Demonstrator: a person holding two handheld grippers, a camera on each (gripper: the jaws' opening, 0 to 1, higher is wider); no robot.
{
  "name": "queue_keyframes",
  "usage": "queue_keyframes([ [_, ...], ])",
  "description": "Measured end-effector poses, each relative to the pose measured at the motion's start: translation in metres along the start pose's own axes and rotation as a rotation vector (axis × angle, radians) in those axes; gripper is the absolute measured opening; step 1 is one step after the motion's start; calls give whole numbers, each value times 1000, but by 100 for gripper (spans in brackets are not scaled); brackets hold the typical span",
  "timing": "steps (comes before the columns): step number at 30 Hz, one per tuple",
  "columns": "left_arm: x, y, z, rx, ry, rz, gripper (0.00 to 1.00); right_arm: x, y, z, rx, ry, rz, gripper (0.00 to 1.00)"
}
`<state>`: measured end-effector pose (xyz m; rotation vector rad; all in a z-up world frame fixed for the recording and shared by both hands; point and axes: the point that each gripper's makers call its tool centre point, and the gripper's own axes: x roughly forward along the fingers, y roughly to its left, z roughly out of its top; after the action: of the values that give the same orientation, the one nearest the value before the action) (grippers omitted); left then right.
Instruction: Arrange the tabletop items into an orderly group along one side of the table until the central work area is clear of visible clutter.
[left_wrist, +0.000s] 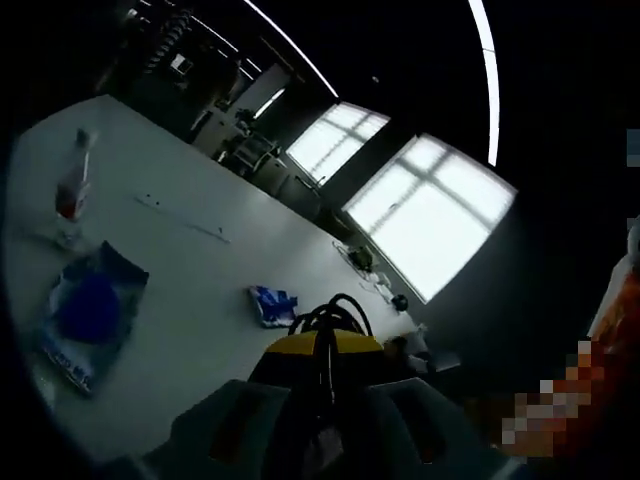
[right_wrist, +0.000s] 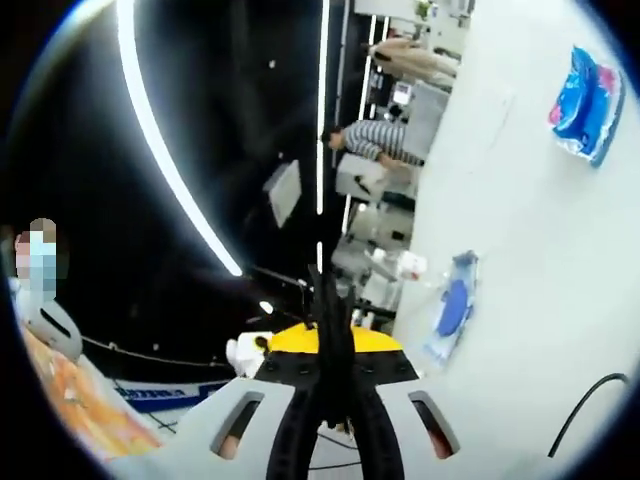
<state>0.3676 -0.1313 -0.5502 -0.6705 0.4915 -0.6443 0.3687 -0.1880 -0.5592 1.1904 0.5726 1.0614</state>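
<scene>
In the left gripper view a white table (left_wrist: 200, 260) runs off at a tilt. On it stand a clear water bottle (left_wrist: 72, 190), a blue packet in a clear bag (left_wrist: 90, 312) and a small blue-and-white packet (left_wrist: 272, 304). My left gripper (left_wrist: 322, 345) is raised over the near edge, its dark jaws pressed together with nothing between them. The right gripper view is rolled, so the table (right_wrist: 530, 250) stands along the right side. It carries the blue-and-white packet (right_wrist: 585, 100), the bagged blue packet (right_wrist: 452, 305) and the bottle (right_wrist: 410, 265). My right gripper (right_wrist: 332, 300) is shut and empty, off the table.
Small items (left_wrist: 360, 258) lie at the table's far end near bright windows (left_wrist: 430, 215). A black cable (right_wrist: 590, 410) curves over the table. A person in a striped top (right_wrist: 375, 140) stands beyond the table, and an orange sleeve (right_wrist: 75, 395) is close on the left.
</scene>
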Motion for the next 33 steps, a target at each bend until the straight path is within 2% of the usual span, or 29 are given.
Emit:
queue_keyframes([
  [4, 0, 6, -11, -13, 15, 19, 0, 1, 1, 4, 5, 4, -4, 2],
  [6, -1, 8, -12, -27, 6, 20, 0, 2, 3, 2, -20, 28, -8, 2],
  [12, 1, 9, -15, -72, -12, -2, 4, 4, 13, 5, -9, 51, 18, 2],
  [14, 3, 8, -18, -63, -13, -15, 14, 5, 19, 7, -5, 52, 38, 2],
  [16, 4, 5, -21, -40, -6, -31, 28, 6, 22, 10, -5, 48, 49, 2],
  [19, 3, 9, -25, -36, -13, -28, 40, 7, 30, 12, -4, 46, 79, 2],
  [22, 5, 10, -28, -118, -28, -51, 56, 8, 35, 12, -4, 56, 97, 2],
  [25, 8, -6, -34, -197, -16, -157, 66, 8, 42, 9, -4, 66, 130, 2],
  [27, 11, -11, -41, -213, 7, -192, 61, 8, 45, 8, 5, 72, 141, 2],
  [30, 13, -22, -49, -195, 44, -248, 23, 8, 46, 6, 7, 81, 150, 2],
  [31, 15, -26, -42, -188, 11, -274, 17, 7, 46, 5, 3, 84, 148, 2],
  [32, 18, -19, -45, -202, 35, -234, 16, 5, 45, 8, 9, 74, 144, 2],
  [33, 19, -19, -45, -208, 43, -238, 16, 4, 43, 9, 1, 67, 134, 2],
])
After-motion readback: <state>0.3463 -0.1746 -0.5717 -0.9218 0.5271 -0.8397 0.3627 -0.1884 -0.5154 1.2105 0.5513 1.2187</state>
